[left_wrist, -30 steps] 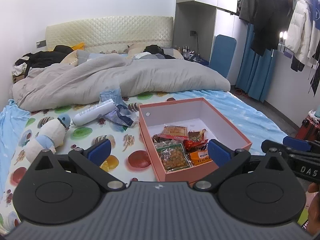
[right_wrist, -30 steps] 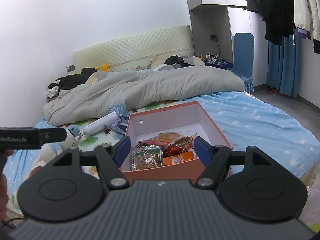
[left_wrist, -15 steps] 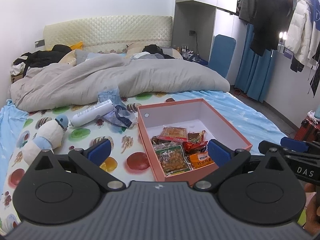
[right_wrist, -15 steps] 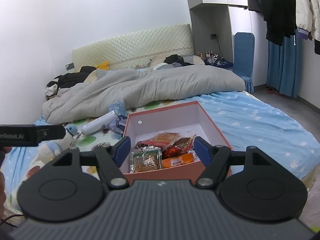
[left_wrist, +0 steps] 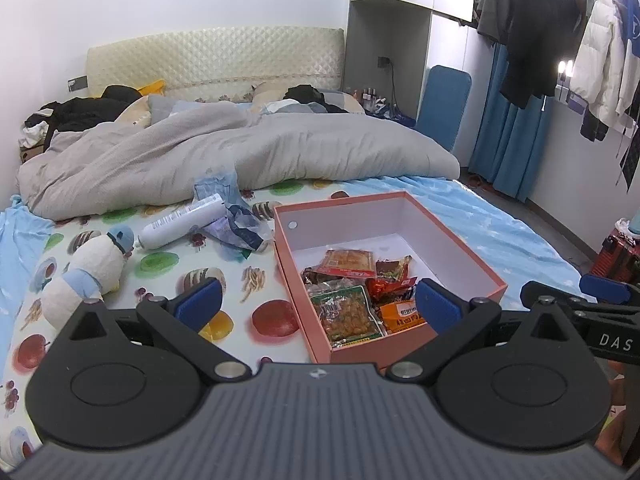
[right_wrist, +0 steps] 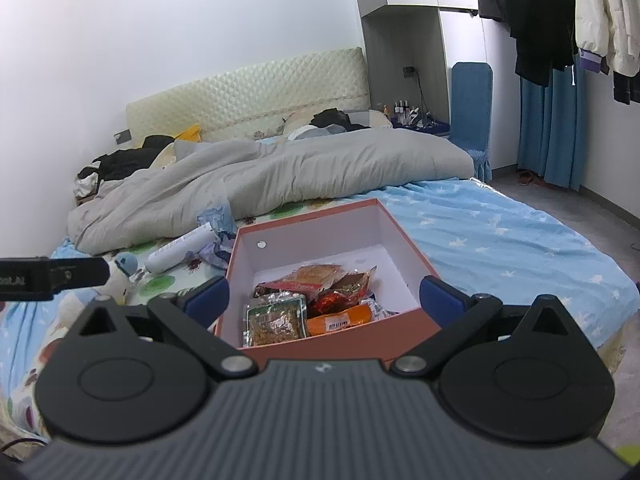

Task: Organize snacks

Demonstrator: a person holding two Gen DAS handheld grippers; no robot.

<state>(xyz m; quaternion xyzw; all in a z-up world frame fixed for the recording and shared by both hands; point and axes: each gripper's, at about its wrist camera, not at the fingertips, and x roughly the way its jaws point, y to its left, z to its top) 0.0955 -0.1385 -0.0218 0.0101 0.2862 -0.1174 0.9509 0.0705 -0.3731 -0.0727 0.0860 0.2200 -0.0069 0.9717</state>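
A pink cardboard box (left_wrist: 460, 248) stands open on the bed. In its near half lie several snack packets: a green one (left_wrist: 346, 314), an orange one (left_wrist: 402, 316), a red one (left_wrist: 390, 286) and a brown-orange one (left_wrist: 350, 260). My left gripper (left_wrist: 318, 304) hovers open before the box's near left corner, holding nothing. My right gripper (right_wrist: 325, 300) faces the box (right_wrist: 320, 228) from its near side. Its jaws are opening wide and nothing is gripped between them. The green packet (right_wrist: 276, 320) and orange packet (right_wrist: 340, 320) show just beyond it.
Left of the box lie a white bottle (left_wrist: 182, 222), a crumpled blue wrapper (left_wrist: 236, 228) and a plush toy (left_wrist: 92, 268). A grey duvet (left_wrist: 240, 152) covers the far half of the bed. Clothes (left_wrist: 540, 32) hang at the right, above the floor beside the bed.
The right gripper's fingers have spread much wider apart. The left gripper stays open and almost still, and the packets in the box have not moved.
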